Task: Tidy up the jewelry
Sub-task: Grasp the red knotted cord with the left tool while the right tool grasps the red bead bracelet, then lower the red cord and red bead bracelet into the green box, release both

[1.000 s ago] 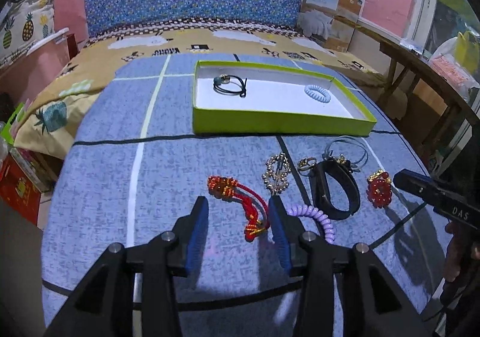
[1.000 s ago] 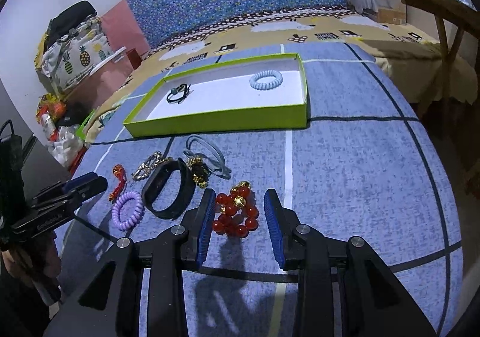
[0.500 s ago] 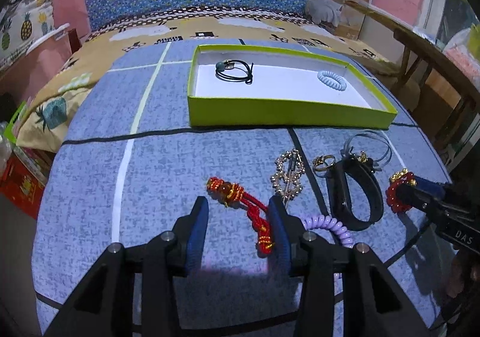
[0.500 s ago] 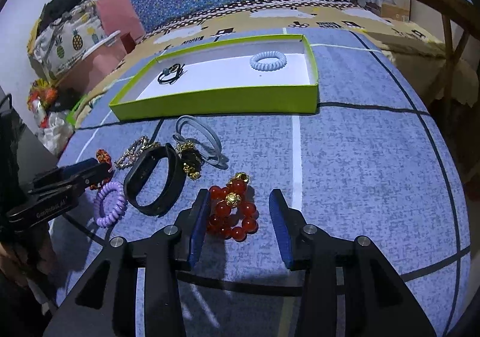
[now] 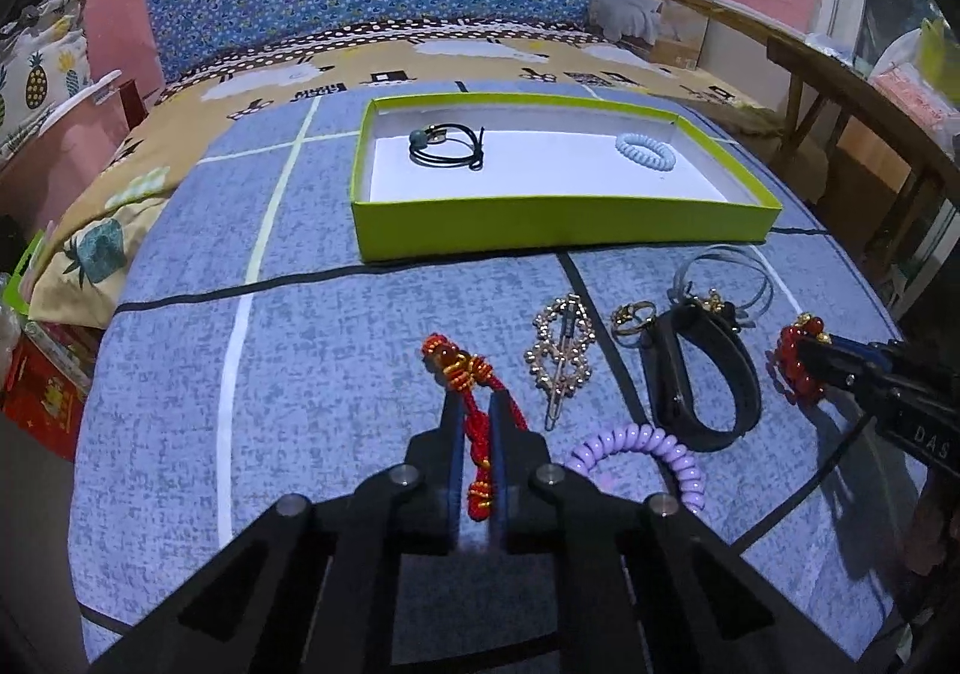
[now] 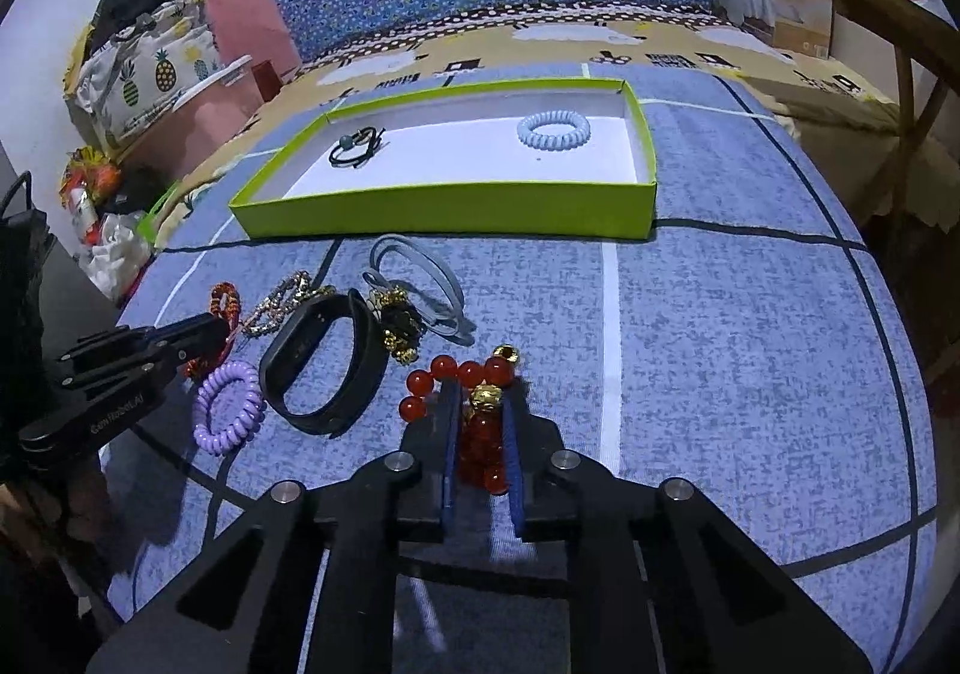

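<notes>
Pitched steeply downward, both grippers have just closed: left gripper (image 5: 474, 422) on the cord (image 5: 477, 434), right gripper (image 6: 480, 422) apparently on the beads (image 6: 480, 434), box (image 5: 540, 236) at 12 o'clock.

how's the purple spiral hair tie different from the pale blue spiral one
The purple spiral hair tie lies loose on the blue bedcover beside the black wristband; the pale blue spiral hair tie already sits inside the green-walled box. Purple looks stretched and uneven, blue a neat ring. Both are coiled plastic loops lying flat.

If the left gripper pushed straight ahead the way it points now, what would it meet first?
The left gripper, shut on the red cord bracelet, points steeply down, so probably the blue bedspread just past the bracelet's knot; depth is unclear.
</notes>
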Demonstrator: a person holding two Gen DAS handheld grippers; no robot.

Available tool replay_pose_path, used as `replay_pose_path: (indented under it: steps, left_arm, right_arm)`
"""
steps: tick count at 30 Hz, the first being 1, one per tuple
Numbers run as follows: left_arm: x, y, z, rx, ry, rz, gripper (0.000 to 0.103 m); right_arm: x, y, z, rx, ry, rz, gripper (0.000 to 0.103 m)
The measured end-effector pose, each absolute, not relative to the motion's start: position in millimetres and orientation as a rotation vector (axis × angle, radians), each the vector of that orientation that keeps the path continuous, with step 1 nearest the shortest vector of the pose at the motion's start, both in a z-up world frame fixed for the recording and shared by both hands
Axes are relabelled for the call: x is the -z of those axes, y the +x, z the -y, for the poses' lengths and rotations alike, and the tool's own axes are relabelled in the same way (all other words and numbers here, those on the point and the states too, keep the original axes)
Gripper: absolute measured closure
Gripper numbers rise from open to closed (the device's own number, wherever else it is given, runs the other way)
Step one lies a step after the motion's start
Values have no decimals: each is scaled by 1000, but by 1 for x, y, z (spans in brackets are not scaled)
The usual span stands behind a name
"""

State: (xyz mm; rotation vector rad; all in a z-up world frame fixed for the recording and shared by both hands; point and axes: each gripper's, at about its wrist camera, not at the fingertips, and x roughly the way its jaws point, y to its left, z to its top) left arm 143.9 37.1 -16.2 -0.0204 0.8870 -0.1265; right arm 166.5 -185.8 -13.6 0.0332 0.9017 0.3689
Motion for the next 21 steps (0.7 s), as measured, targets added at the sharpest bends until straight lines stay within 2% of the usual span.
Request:
replay_pose_path:
  steps: [21]
  left_arm:
    - [-23, 131, -46, 190, -63, -772, 95]
  right_arm:
    - [-18, 161, 197, -368, 40, -810, 93]
